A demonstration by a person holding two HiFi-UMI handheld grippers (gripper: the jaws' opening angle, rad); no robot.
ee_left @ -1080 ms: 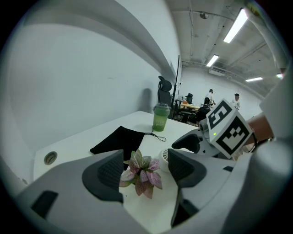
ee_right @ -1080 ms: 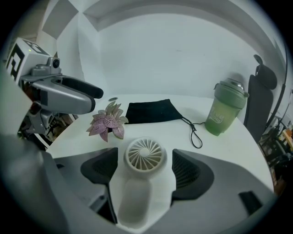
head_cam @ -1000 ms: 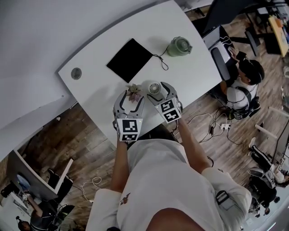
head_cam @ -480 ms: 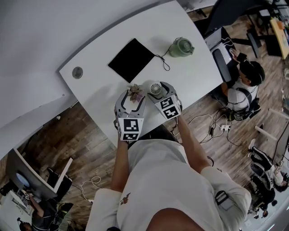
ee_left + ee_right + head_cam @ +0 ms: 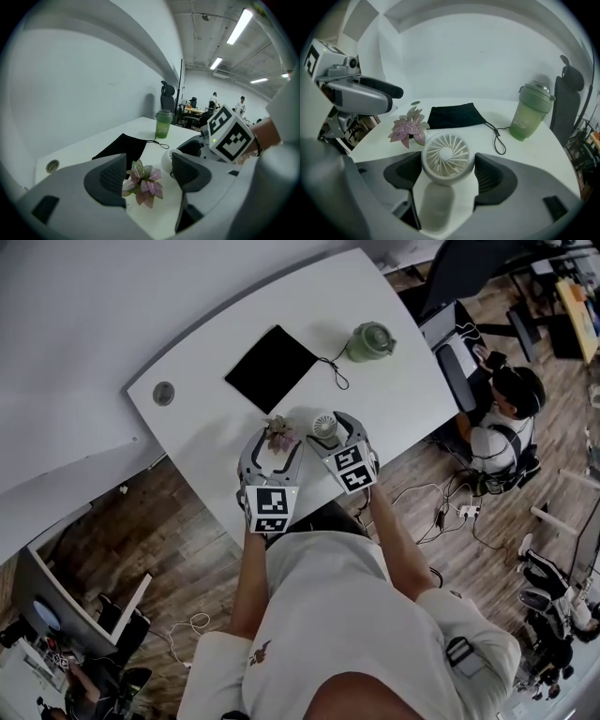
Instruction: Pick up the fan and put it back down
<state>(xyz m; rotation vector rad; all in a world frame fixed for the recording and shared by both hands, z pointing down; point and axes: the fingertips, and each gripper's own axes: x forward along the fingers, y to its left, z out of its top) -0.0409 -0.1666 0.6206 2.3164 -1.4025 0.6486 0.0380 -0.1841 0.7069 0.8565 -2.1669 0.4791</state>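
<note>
A small white handheld fan [image 5: 324, 424] rests near the front edge of the white table [image 5: 206, 427], its round grille facing up toward me. In the right gripper view the fan's head [image 5: 446, 156] fills the gap between the dark pads, handle toward the camera. My right gripper [image 5: 332, 428] has just been closing with the fan between its jaws, and both pads now lie against the head's sides. My left gripper [image 5: 274, 442] stands open just left of it, with a small pink-leaved plant [image 5: 143, 180] a little beyond its pads. The fan [image 5: 168, 158] also shows there, beside the right gripper's marker cube [image 5: 229, 136].
A black pouch [image 5: 272, 367] with a cord lies behind the fan. A green lidded cup [image 5: 368, 341] stands at the back right. A round cable grommet [image 5: 164, 393] sits at the table's left. A person [image 5: 502, 418] sits at a desk on the right.
The right gripper's jaws have drawn in around the fan's head. Both hands and the fan stay about where they were.
</note>
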